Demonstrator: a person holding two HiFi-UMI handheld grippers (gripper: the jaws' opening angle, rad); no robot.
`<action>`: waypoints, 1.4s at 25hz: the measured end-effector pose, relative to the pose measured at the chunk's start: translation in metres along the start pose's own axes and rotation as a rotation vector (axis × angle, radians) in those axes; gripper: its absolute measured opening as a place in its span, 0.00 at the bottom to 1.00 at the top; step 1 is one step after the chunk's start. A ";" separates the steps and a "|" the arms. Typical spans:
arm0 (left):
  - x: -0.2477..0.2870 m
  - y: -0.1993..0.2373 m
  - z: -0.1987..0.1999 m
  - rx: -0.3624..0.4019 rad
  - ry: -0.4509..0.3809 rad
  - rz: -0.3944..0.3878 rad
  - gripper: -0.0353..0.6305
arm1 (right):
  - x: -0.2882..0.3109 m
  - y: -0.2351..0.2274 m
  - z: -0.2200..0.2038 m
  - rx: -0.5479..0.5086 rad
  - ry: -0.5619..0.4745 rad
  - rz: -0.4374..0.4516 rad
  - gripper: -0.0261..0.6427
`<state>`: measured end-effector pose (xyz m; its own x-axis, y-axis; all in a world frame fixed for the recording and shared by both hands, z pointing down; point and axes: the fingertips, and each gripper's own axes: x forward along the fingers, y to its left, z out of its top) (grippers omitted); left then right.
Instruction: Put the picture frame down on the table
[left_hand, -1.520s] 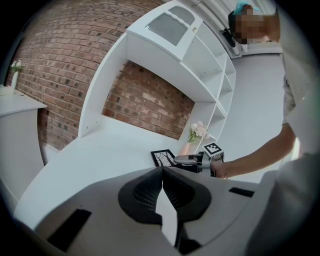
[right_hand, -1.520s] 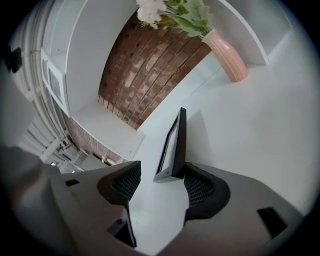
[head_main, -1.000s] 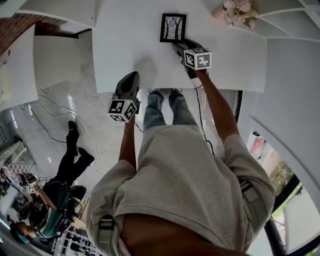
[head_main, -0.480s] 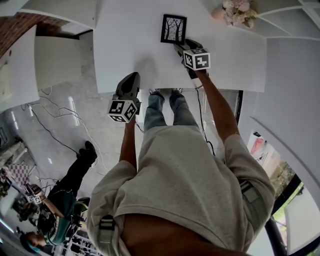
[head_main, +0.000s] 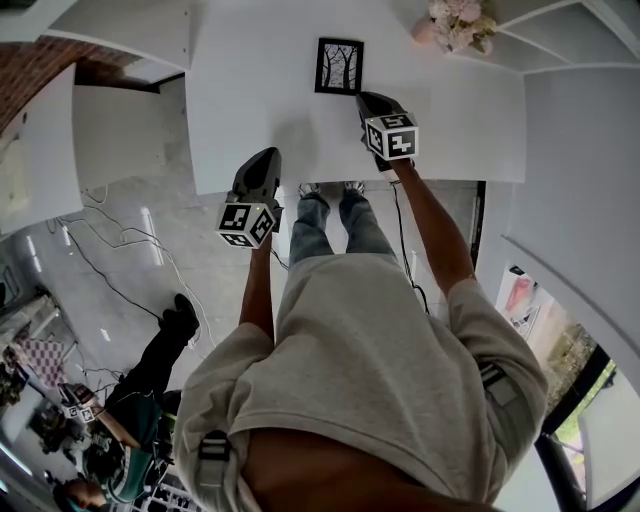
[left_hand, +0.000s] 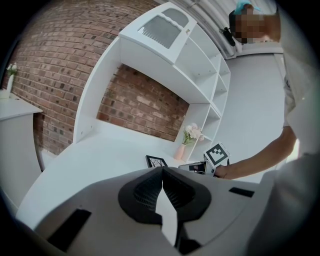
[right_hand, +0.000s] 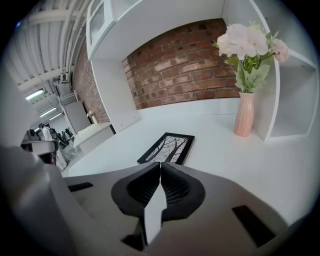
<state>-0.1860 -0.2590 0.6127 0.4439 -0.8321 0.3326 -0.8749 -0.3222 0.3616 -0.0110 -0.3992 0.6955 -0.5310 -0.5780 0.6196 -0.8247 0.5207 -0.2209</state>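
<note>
The black picture frame with a tree print lies flat on the white table, at the far middle. In the right gripper view the frame sits just ahead of the jaws, apart from them. My right gripper hovers a short way to the frame's near right, shut and empty. My left gripper is shut with nothing in it and hangs over the table's front edge at the left. From the left gripper view the frame is small and distant.
A pink vase of pale flowers stands at the table's far right, beside a white shelf unit. A brick wall backs the table. Another person and cables are on the floor at the left.
My right gripper has drawn back from the frame's near right corner toward me. The frame stays flat on the table. The left gripper has hardly moved.
</note>
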 end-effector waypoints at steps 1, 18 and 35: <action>0.001 -0.001 0.002 0.005 -0.002 -0.002 0.08 | -0.003 0.000 0.000 0.010 -0.004 0.003 0.08; 0.005 -0.018 0.065 0.103 -0.105 -0.015 0.08 | -0.089 0.025 0.055 -0.050 -0.228 0.024 0.08; 0.021 -0.039 0.141 0.222 -0.250 -0.029 0.08 | -0.152 0.000 0.105 -0.072 -0.408 -0.029 0.07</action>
<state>-0.1699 -0.3271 0.4828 0.4320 -0.8973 0.0906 -0.8956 -0.4151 0.1599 0.0498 -0.3771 0.5221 -0.5535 -0.7870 0.2724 -0.8322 0.5349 -0.1458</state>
